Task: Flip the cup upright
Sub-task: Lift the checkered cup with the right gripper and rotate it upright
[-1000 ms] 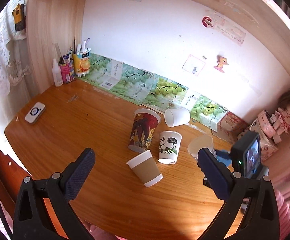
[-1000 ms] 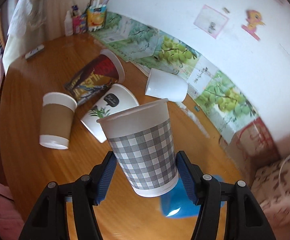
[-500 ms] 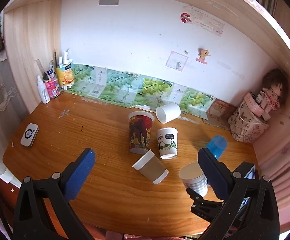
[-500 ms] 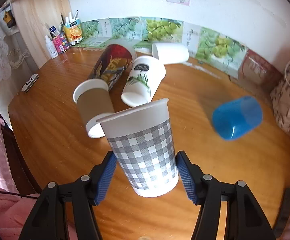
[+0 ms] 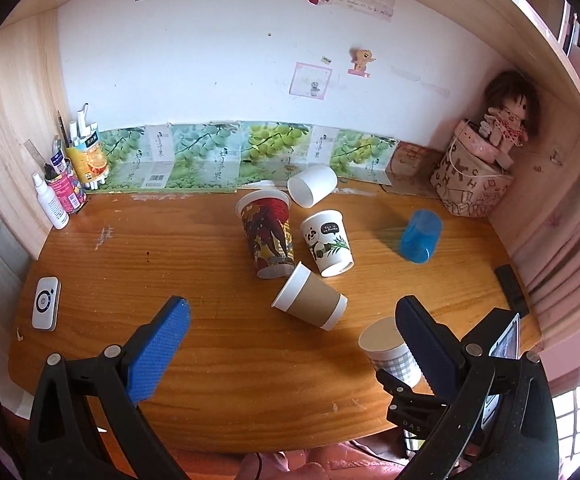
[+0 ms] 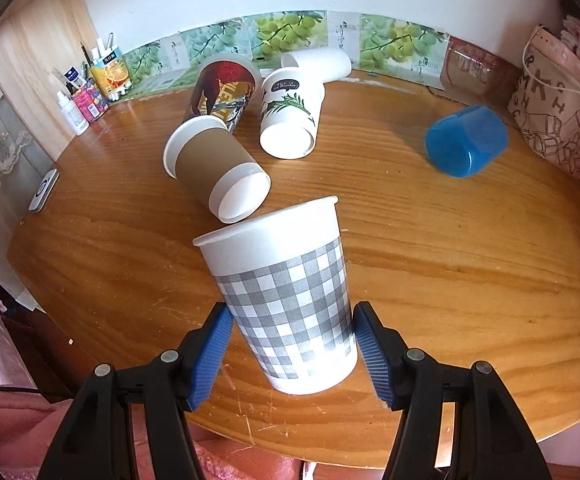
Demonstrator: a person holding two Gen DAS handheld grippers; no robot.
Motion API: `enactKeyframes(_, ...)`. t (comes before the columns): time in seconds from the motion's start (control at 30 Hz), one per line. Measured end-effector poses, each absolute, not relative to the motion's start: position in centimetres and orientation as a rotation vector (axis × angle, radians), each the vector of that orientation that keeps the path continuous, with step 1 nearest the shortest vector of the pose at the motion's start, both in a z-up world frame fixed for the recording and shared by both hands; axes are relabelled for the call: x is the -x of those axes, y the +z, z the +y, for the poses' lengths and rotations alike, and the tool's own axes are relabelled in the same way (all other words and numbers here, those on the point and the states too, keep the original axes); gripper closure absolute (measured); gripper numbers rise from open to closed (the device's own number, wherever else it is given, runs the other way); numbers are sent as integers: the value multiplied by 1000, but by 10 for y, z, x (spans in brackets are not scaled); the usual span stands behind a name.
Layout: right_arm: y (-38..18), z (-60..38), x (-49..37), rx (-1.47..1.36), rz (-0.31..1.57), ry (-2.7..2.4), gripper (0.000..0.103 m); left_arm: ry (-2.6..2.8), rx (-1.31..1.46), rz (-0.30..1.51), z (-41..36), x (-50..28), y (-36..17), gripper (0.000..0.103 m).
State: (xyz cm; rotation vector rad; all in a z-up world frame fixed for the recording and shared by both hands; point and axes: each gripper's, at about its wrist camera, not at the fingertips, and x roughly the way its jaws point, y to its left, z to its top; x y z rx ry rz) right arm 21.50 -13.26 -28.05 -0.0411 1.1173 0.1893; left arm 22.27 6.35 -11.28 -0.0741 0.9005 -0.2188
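My right gripper (image 6: 294,354) is shut on a grey-checked paper cup (image 6: 285,304), mouth up, its base at the wooden desk (image 6: 450,264) near the front edge. The cup also shows in the left wrist view (image 5: 390,350), partly behind my finger. My left gripper (image 5: 290,344) is open and empty above the desk front. Lying on their sides are a brown-sleeved cup (image 6: 217,168), a panda cup (image 6: 290,120), a red printed cup (image 6: 221,92), a plain white cup (image 6: 322,64) and a blue plastic cup (image 6: 466,140).
Pen holders and a spray bottle (image 5: 51,204) stand at the back left. A white device (image 5: 45,308) lies front left. A patterned bag with a doll (image 5: 474,176) stands back right. A black remote (image 5: 512,292) lies at the right edge.
The right gripper has carried the checked cup toward the desk's front and lowered it. The left gripper has pulled back and up, showing more of the desk.
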Motion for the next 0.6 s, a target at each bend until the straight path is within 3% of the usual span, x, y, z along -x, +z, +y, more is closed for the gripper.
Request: enactKeyframes(0.6, -287, -109, -205, -35, 1084, 14, 39, -369, -40, 976, 74, -230, -142, 1)
